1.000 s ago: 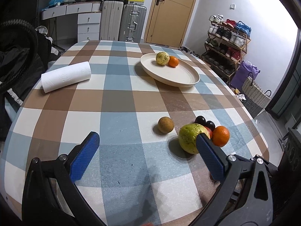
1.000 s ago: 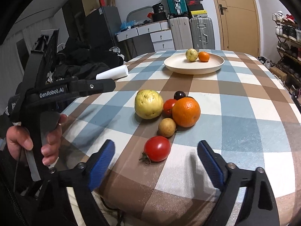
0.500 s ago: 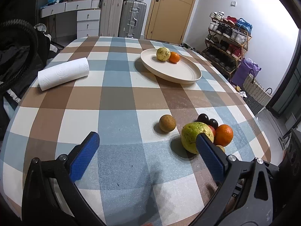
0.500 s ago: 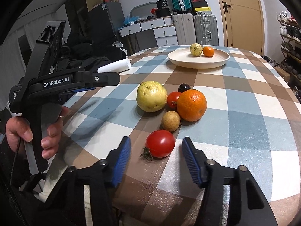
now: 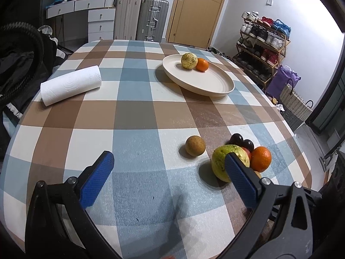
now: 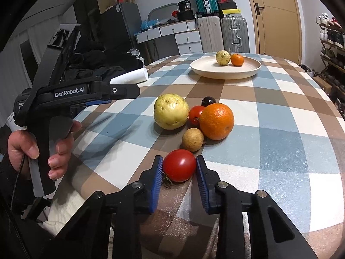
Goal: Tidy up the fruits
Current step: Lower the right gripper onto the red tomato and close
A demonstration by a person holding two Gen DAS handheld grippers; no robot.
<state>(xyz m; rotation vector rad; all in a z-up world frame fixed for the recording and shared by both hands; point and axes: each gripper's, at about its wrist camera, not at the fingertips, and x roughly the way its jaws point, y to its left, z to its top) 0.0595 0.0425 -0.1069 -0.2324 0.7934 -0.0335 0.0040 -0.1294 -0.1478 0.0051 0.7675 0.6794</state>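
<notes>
My right gripper (image 6: 179, 167) is shut on a red tomato (image 6: 179, 165) that rests on the checked tablecloth near the front edge. Just beyond it lie a small brown fruit (image 6: 192, 136), a large orange (image 6: 216, 118), a yellow-green guava (image 6: 171, 111), a second small tomato (image 6: 195, 112) and a dark plum (image 6: 208, 101). A beige plate (image 6: 225, 71) at the back holds a yellow fruit (image 6: 222, 57) and a small orange (image 6: 237, 59). My left gripper (image 5: 168, 166) is open and empty above the table, left of the guava (image 5: 222, 161) and a lone brown fruit (image 5: 195, 145).
A paper towel roll (image 5: 71, 87) lies at the table's left side. The plate also shows in the left wrist view (image 5: 215, 86). Suitcases, drawers and a shoe rack stand beyond the table. The table edge runs just under my right gripper.
My right gripper moved forward and closed from wide open onto the red tomato. My left gripper stayed open and drifted slightly.
</notes>
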